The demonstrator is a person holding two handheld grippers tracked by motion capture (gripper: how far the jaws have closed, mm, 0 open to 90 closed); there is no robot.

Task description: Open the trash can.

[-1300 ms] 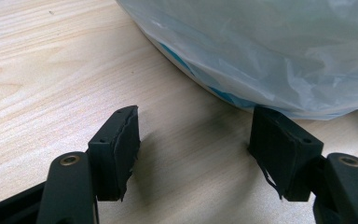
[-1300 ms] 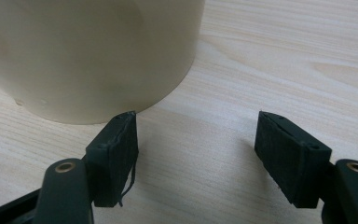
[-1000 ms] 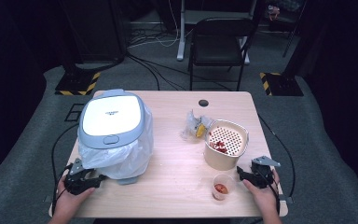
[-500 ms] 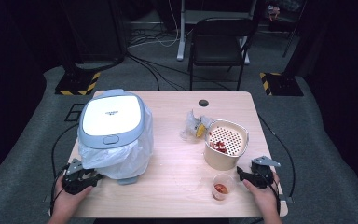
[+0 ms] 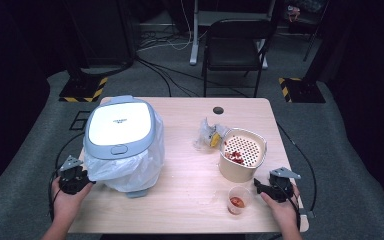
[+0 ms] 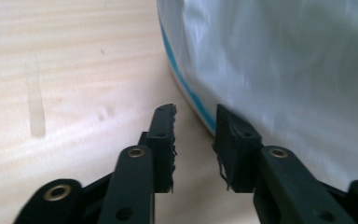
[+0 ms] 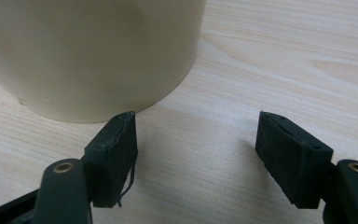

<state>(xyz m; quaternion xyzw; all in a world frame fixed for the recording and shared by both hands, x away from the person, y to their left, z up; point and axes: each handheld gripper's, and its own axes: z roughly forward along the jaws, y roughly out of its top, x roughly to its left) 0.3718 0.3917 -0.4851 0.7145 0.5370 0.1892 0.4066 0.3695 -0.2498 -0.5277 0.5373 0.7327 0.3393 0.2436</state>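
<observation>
- Left gripper (image 6: 195, 135) jaws narrowly apart, empty, beside bin liner (image 6: 279, 70); bin top cut off.
- Right gripper (image 7: 196, 149) jaws wide, empty, near beige tub (image 7: 88, 51).

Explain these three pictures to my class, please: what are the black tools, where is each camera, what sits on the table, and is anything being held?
There is no robot here. A person sits at a wooden table and holds a hand tool in each hand: the left gripper and the right gripper. Each has two black jaws that pinch.

The high view looks down from above the person. The other two pictures come from small cameras riding on each gripper, looking along its jaws.

On the table stand a bin with a white lid and a plastic liner, a cream tub with a perforated insert holding something red, a small clear cup with red contents, and a crumpled wrapper.

Nothing is held. The left gripper is open beside the bin's liner; the right gripper is open beside the tub.
</observation>
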